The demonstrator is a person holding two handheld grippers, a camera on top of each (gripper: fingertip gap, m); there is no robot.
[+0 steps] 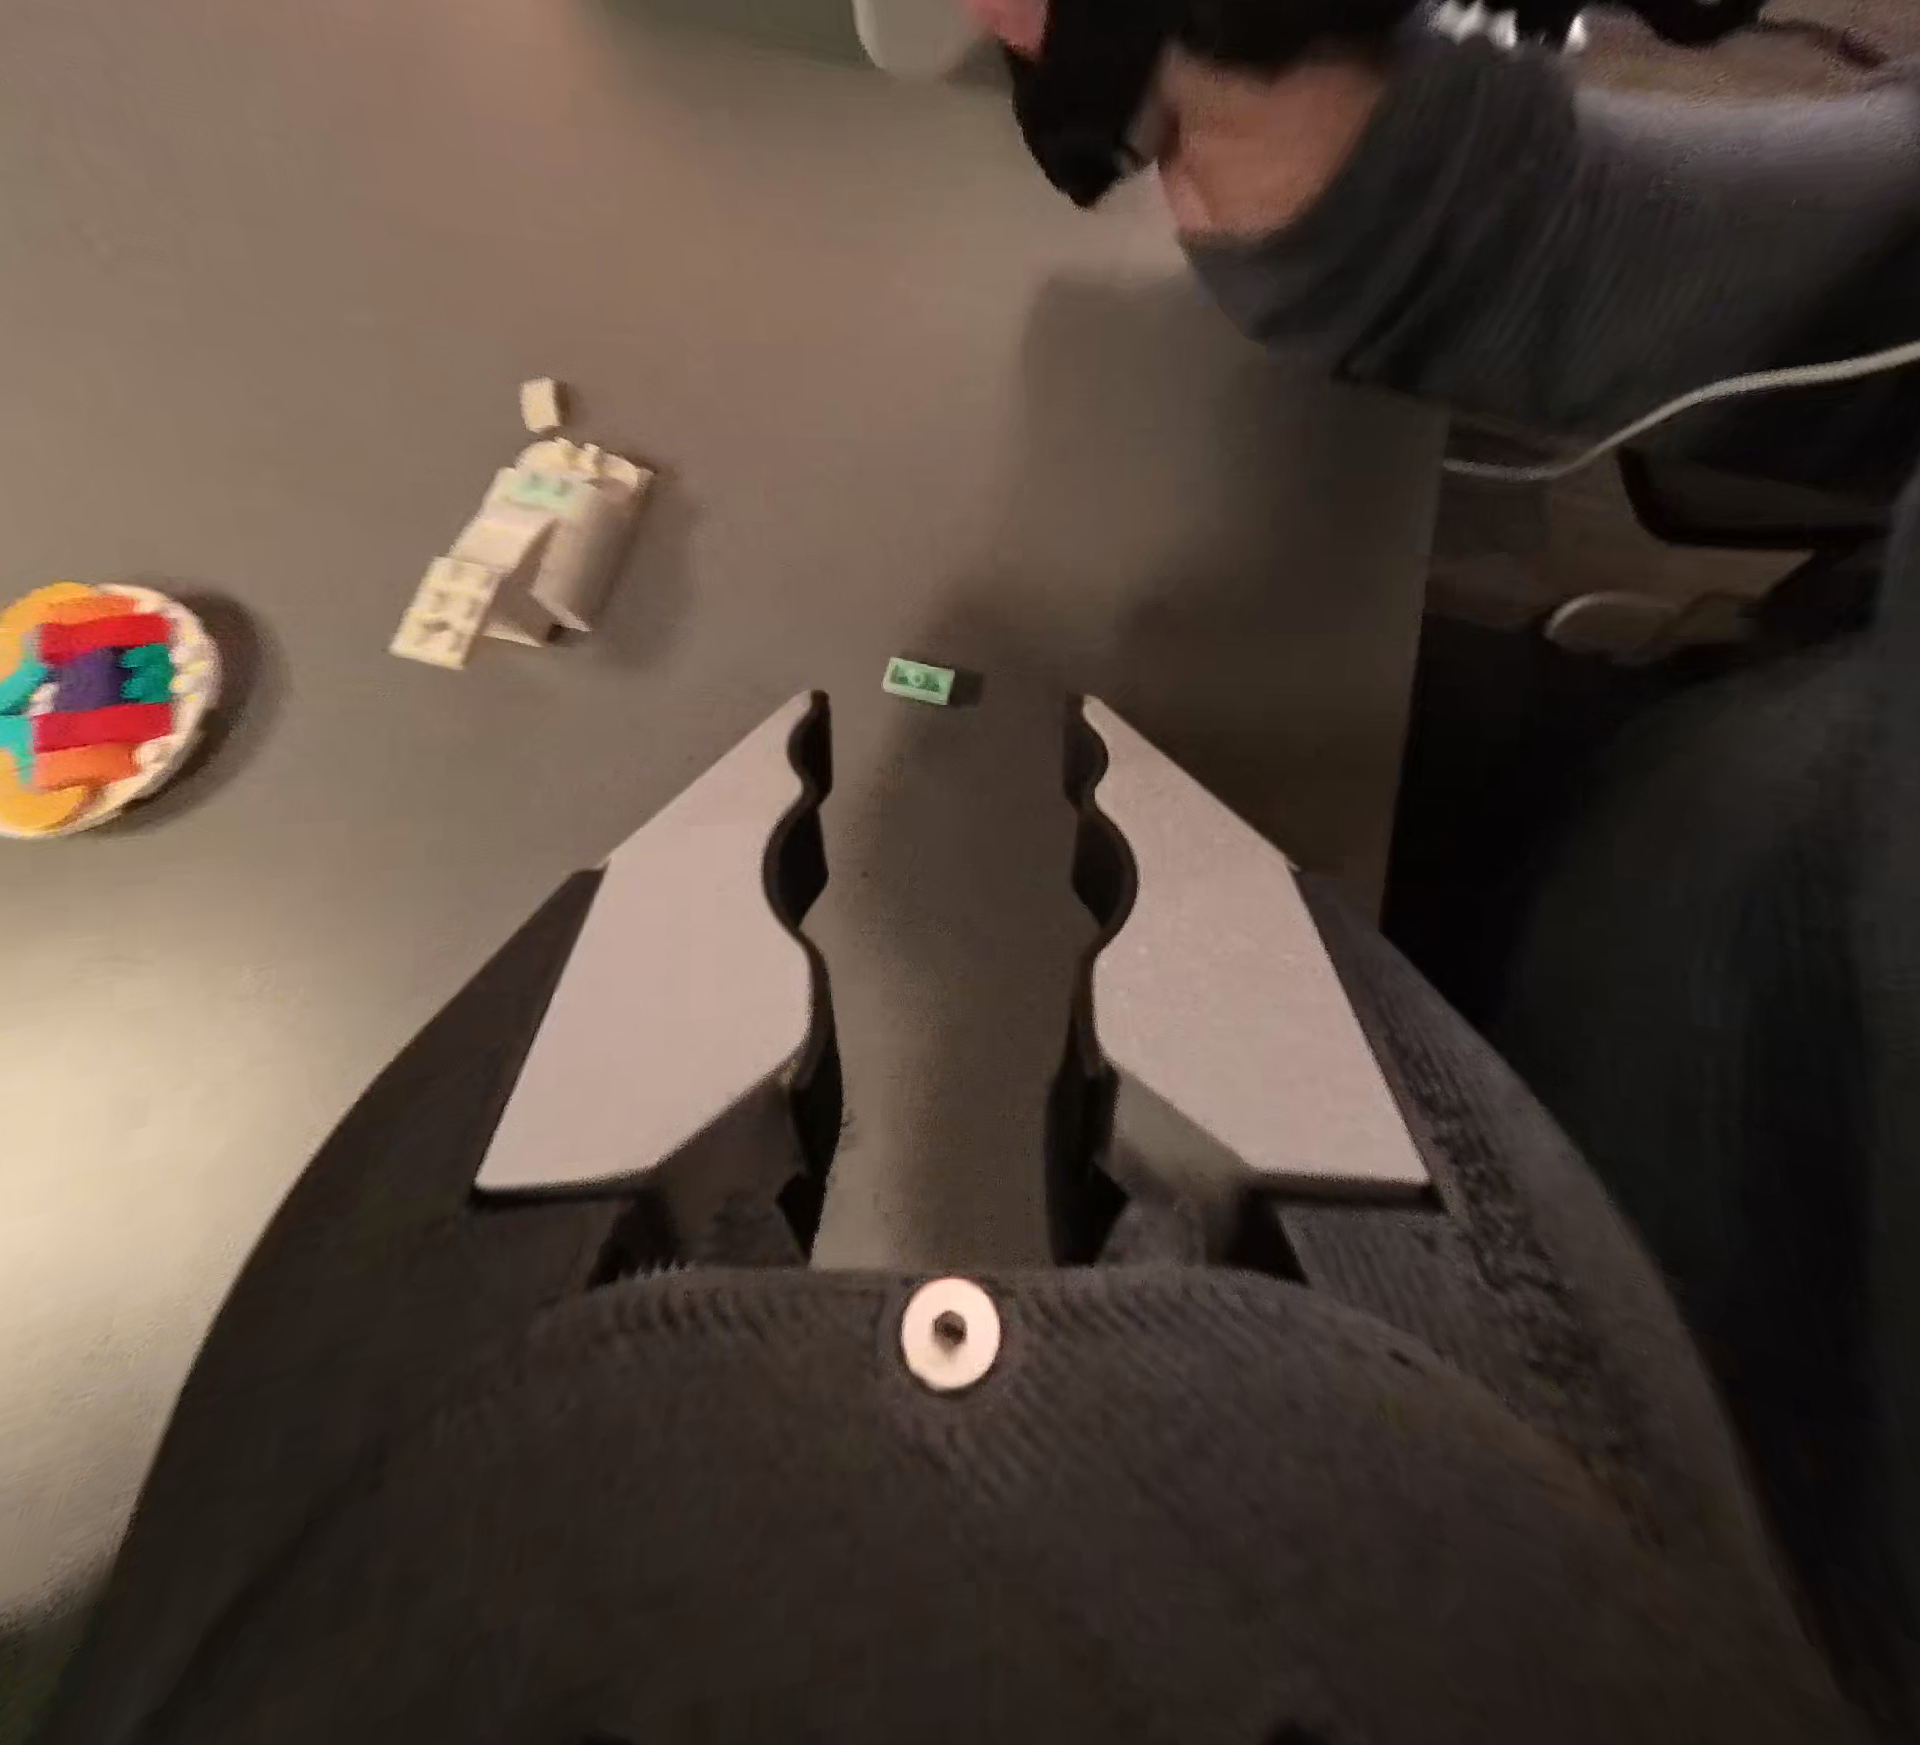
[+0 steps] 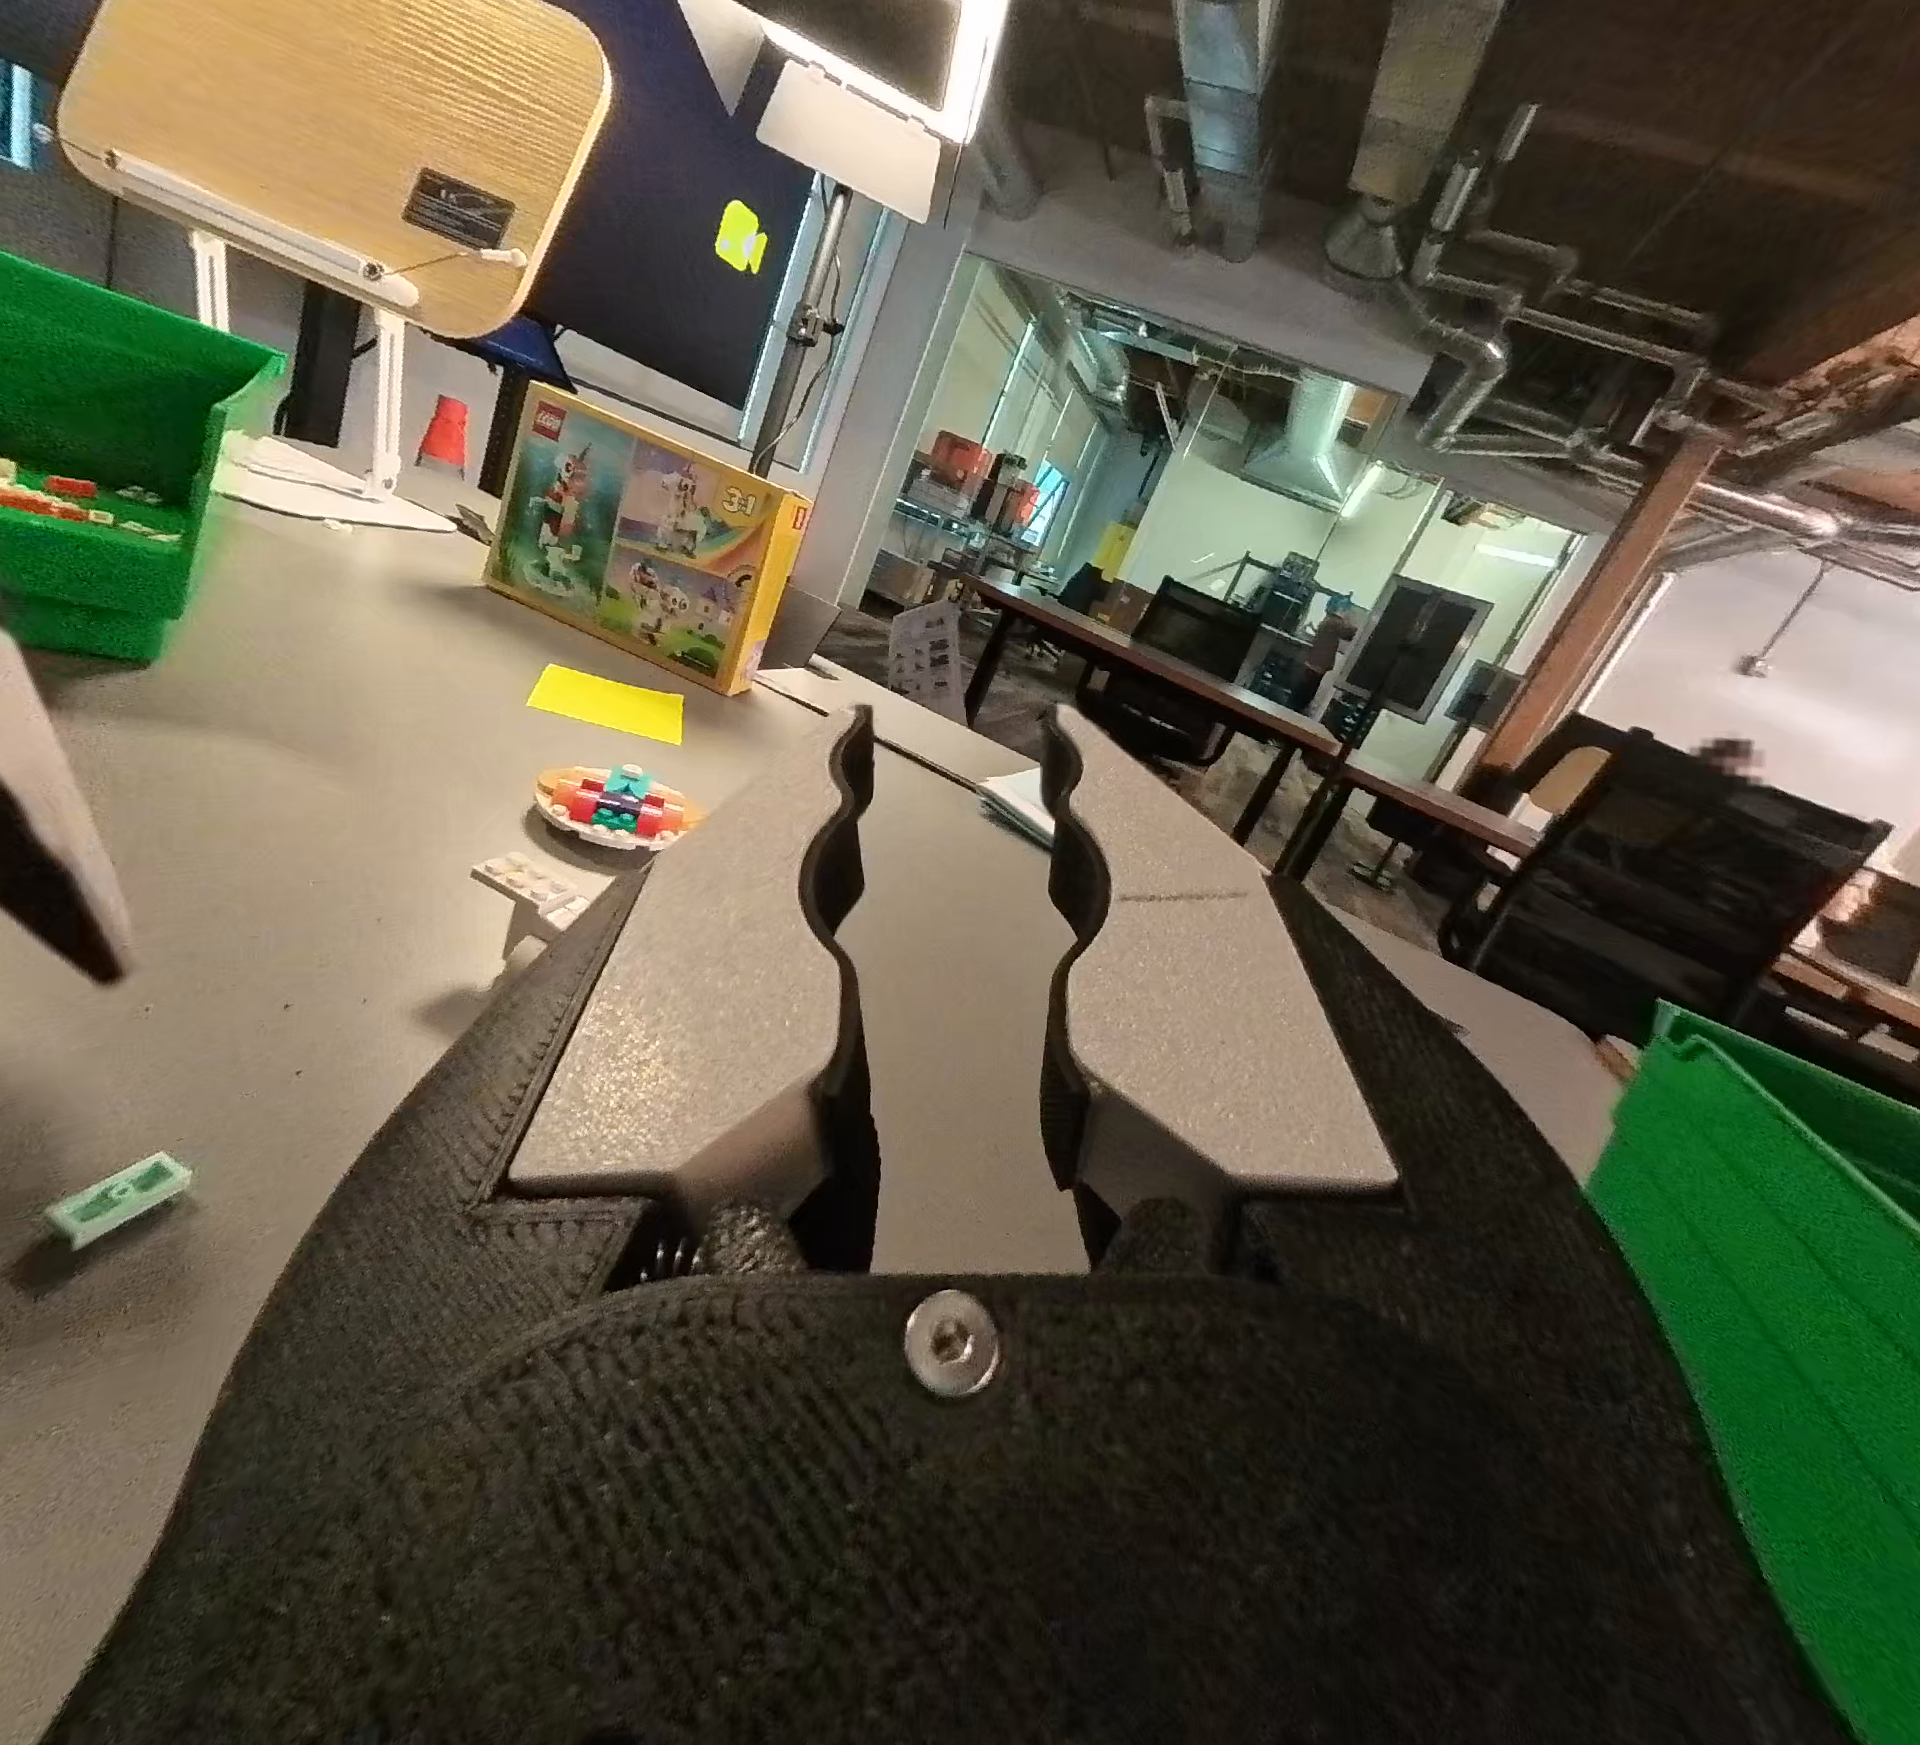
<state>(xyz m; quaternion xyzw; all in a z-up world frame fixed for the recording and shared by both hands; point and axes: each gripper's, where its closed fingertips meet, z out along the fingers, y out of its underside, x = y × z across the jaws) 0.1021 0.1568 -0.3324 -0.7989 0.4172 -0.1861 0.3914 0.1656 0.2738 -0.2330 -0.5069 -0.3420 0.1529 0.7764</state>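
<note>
Grey table [image 1: 364, 189], blurred, seemingly pale brick build [image 1: 530, 542], empty tongs [image 1: 945, 708].

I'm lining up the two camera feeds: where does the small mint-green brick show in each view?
Left wrist view: the small mint-green brick lies on the grey table, just beyond the open left gripper.
Right wrist view: lower left, flat on the table, left of the open right gripper.
Shared landmark: the round plate of colourful bricks.

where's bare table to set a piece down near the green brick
Bare grey table lies beyond the white brick build, and between the small green brick and the table's right edge. It is crowded leftward, around that build and the round colourful model.
</note>
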